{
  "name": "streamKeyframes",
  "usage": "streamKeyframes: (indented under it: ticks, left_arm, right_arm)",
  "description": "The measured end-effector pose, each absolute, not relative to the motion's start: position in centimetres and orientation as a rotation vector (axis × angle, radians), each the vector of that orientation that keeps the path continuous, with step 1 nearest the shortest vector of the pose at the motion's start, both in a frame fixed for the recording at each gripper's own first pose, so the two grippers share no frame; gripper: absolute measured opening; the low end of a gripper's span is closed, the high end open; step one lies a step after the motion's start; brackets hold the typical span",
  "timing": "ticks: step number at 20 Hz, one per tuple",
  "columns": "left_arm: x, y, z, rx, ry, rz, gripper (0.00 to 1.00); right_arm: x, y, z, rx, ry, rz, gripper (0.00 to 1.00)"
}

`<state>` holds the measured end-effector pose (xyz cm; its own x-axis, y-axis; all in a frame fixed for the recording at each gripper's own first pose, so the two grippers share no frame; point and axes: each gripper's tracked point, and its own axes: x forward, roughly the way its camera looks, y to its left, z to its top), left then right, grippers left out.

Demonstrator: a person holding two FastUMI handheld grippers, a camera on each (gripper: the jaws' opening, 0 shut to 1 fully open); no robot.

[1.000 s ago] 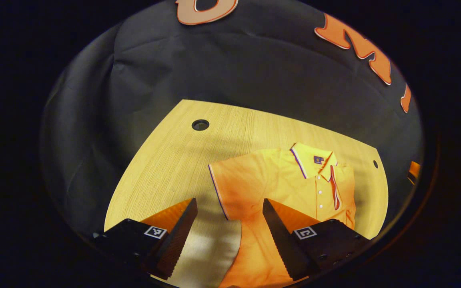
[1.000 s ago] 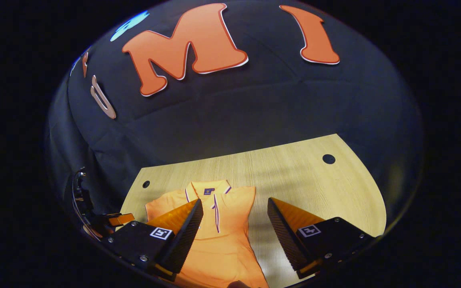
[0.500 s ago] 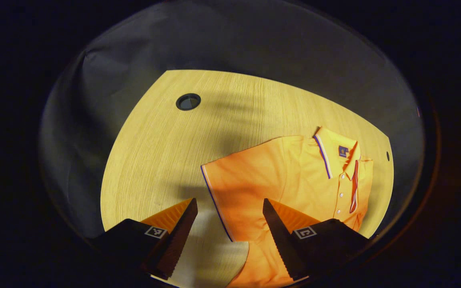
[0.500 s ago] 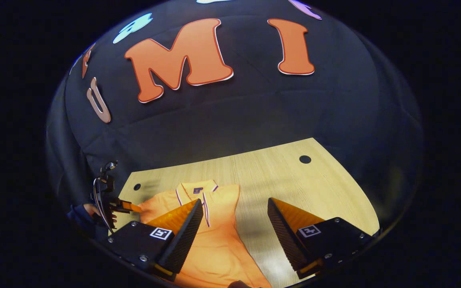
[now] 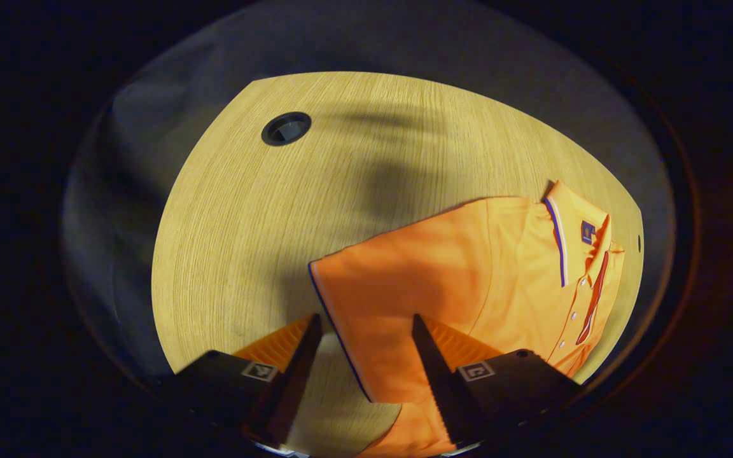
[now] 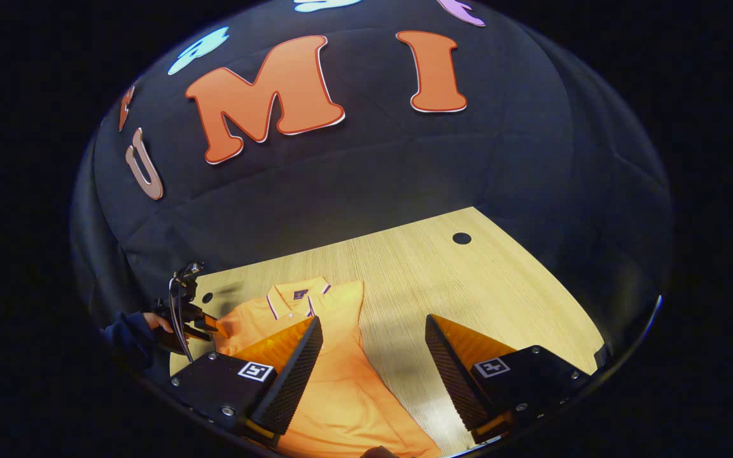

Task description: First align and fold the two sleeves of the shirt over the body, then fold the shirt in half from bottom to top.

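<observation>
Looks like one sleeve's already folded over my orange polo shirt [image 5: 481, 267], left claw [image 5: 361, 369] gaping empty around the other sleeve's cuff [image 5: 335, 318] at lower centre, right claw [image 6: 373, 375] wide open and empty too, bottom-up fold not done.

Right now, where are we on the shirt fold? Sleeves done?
One sleeve looks already folded over the body, judging by the shirt's straight edge near the right gripper. In hand: the left gripper, open, straddles the trimmed cuff of the other sleeve, flat on the table. Left: fold that sleeve in, then bottom to top.
</observation>
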<state>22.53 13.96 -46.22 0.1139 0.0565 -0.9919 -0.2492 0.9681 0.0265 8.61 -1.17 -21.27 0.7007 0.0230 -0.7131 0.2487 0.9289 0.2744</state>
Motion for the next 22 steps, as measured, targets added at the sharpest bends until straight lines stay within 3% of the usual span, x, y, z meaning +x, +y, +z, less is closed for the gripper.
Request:
streamKeyframes:
  ticks: [2, 3, 6, 12, 22]
  left_arm:
    - [22.4, 13.4, -45.8, -0.137, 1.451, 0.203, 0.73]
    - [22.8, 13.2, -45.6, -0.139, 1.441, 0.193, 0.71]
    - [23.0, 12.4, -45.7, -0.167, 1.42, 0.159, 0.11]
    - [26.0, 9.4, -40.2, -0.129, 1.253, 0.033, 0.11]
    - [28.7, -3.3, -36.8, -0.059, 1.181, -0.204, 0.11]
  right_arm:
    - [8.5, -1.4, -21.2, 0.362, 0.795, -0.13, 0.99]
    - [8.5, -1.5, -21.2, 0.36, 0.796, -0.123, 0.98]
    - [8.5, -2.1, -21.1, 0.361, 0.806, -0.113, 0.98]
    - [8.9, -2.8, -21.2, 0.373, 0.803, -0.088, 0.99]
    - [8.9, -4.5, -21.4, 0.382, 0.804, -0.081, 0.98]
